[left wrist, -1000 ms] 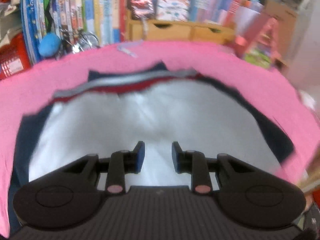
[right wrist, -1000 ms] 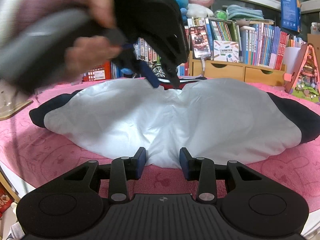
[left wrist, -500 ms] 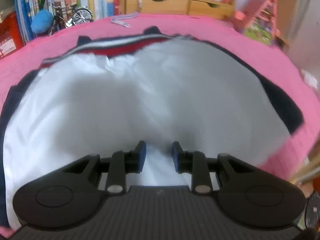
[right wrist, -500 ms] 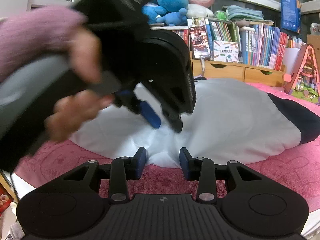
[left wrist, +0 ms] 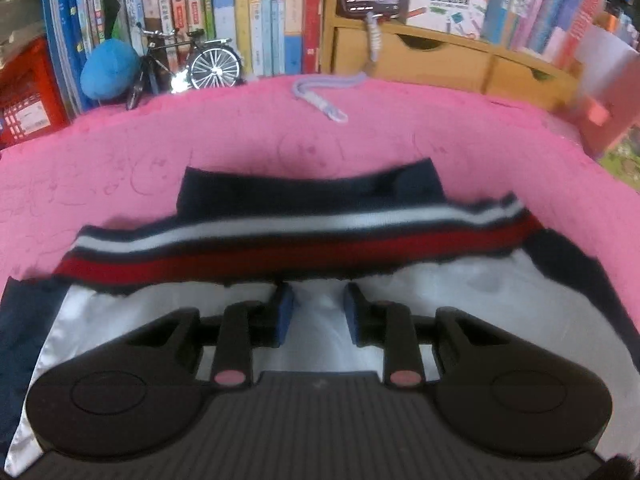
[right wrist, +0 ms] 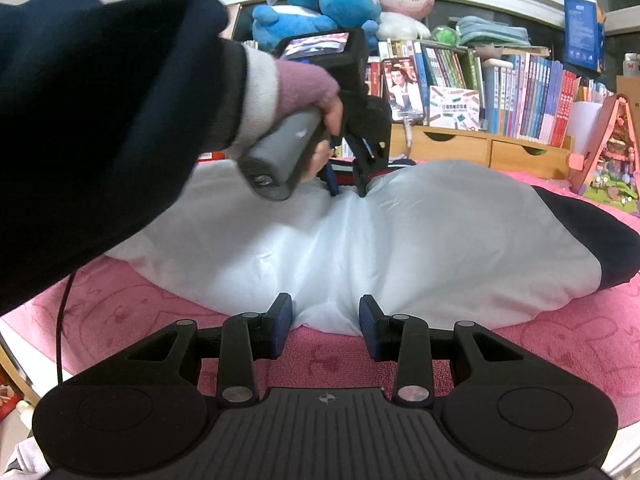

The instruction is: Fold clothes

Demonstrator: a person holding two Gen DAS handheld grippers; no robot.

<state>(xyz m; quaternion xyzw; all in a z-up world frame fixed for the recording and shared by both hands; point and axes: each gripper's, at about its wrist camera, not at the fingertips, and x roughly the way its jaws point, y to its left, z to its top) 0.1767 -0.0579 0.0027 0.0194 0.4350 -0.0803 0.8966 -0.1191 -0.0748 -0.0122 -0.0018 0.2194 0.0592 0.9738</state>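
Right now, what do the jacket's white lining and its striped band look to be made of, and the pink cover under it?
White lining: thin, smooth woven fabric, likely polyester or nylon; it has a soft sheen and fine crinkles. Striped band: ribbed knit, matte, in navy, white and red, with a slightly fuzzy edge. Pink cover: looks like terry or plush towelling, with a nubby pile and embossed figures; the exact fibre cannot be told.

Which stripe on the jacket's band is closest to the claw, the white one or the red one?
The red stripe. It runs just beyond the left claw, while the white stripe lies farther off, toward the pink cloth.
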